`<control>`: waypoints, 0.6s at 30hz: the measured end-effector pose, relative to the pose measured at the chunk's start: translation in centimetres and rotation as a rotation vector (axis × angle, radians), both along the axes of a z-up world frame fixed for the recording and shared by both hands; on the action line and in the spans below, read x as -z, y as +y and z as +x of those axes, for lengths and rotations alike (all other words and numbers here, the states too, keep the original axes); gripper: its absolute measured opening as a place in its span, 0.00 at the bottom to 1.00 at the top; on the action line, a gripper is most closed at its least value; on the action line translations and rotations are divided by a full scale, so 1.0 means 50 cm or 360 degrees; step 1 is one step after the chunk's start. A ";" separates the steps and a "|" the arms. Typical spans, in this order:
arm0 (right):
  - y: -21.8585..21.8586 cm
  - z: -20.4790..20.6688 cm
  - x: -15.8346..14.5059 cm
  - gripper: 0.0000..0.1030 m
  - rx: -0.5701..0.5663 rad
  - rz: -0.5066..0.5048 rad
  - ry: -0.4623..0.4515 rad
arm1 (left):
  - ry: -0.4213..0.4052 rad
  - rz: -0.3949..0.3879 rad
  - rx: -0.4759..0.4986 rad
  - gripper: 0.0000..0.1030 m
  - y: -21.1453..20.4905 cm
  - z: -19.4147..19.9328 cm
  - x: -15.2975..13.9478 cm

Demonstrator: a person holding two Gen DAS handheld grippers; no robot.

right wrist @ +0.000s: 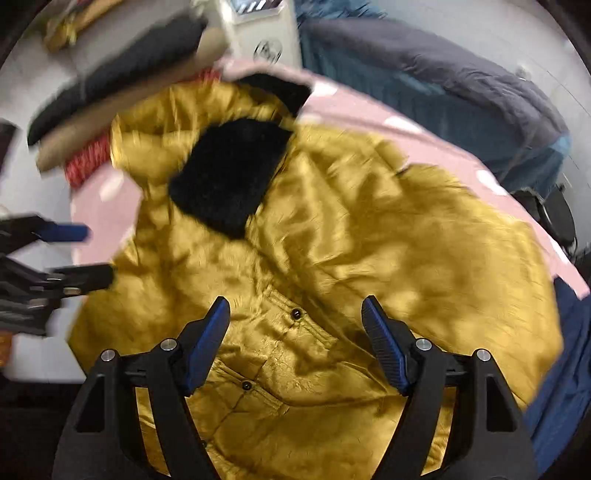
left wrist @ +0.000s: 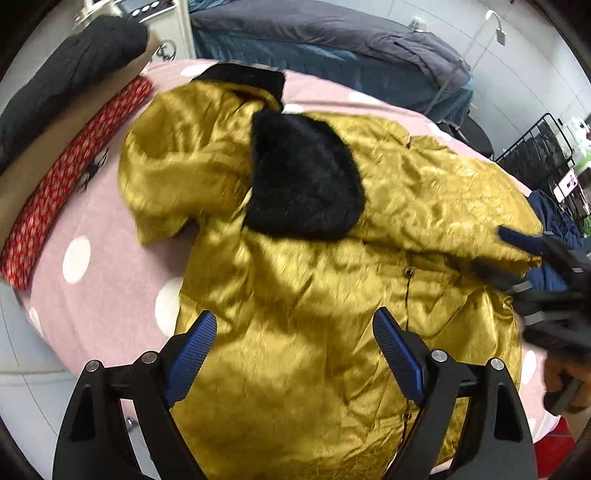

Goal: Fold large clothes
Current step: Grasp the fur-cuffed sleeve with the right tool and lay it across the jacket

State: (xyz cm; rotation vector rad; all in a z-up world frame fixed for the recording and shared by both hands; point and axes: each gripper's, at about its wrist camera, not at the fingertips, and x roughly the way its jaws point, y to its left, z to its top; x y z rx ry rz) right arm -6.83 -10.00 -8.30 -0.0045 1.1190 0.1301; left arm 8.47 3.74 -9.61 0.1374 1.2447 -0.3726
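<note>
- Centrally, a shiny mustard-gold jacket lies crumpled across a pink cloth with white dots.
- Its black fur collar sits near the far end of the jacket.
- Small dark snaps run down the jacket's front.
- Left gripper hovers above the jacket, tongs wide, holding nothing.
- Right gripper also hangs over the jacket, tongs wide and empty.
- Beside the cloth's left edge: a red patterned cloth and a black bundle.
- Beyond, a bed with a grey duvet.
</note>
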 end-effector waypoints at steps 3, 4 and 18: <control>-0.095 -0.025 -0.073 0.75 0.0271 0.0054 -0.0191 | -0.0031 -0.0029 0.0026 0.82 -0.027 0.022 -0.014; -0.158 -0.035 -0.098 0.80 0.0445 0.0108 -0.0249 | -0.0035 -0.0044 0.0038 0.82 -0.037 0.029 -0.018; -0.565 -0.045 0.138 0.80 0.1501 0.1128 0.0361 | 0.0049 -0.0026 0.0178 0.82 -0.110 -0.019 0.003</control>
